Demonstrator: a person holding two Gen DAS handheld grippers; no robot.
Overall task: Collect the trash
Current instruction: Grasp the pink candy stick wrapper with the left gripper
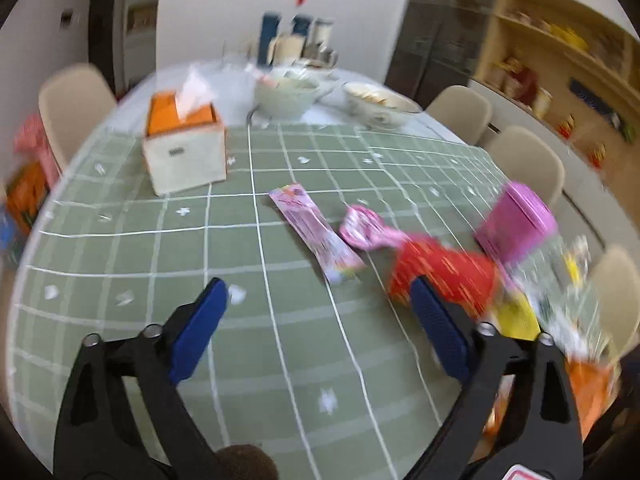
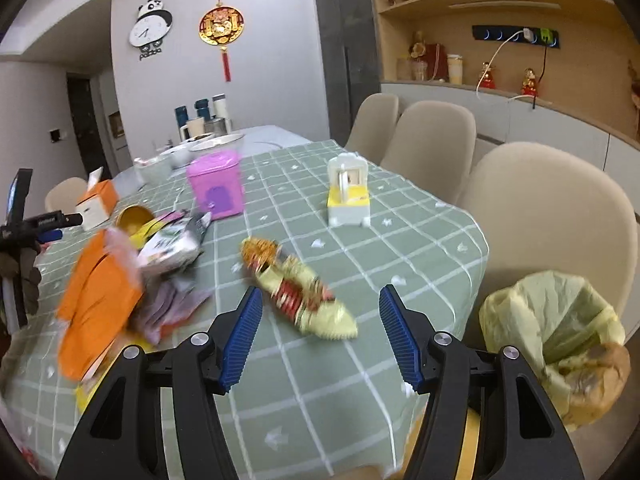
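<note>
While both grippers hang over the green checked tablecloth (image 2: pixel 304 396), neither one is holding anything. The left gripper (image 1: pixel 318 300) has its blue fingers spread wide apart with only cloth between them. The right gripper (image 2: pixel 320 306) is spread wide too, and a yellow and red wrapper (image 2: pixel 300 294) lies flat on the cloth just in front of the gap between its fingers, near the right edge of the table.

Seen from the left wrist, a long pink wrapper (image 1: pixel 316 234) lies near the middle of the table. A crumpled pink wrapper (image 1: pixel 366 228) sits just to its right, and a red wrapper (image 1: pixel 444 272) lies beside that one, close to the right finger of the left gripper. More blurry trash is piled toward the right edge. A pink box (image 1: pixel 516 224) stands behind the red wrapper. A tissue box (image 1: pixel 184 148) with an orange top stands toward the far left side, and two bowls (image 1: pixel 288 94) sit near the far edge.

Seen from the right wrist, an orange packet (image 2: pixel 96 308) and other packets lie in a heap near the left edge. A white and yellow toy (image 2: pixel 348 196) stands toward the far right side. A bin with a yellow bag (image 2: pixel 560 320) sits off the table's right edge, beside a beige chair (image 2: pixel 552 208).
</note>
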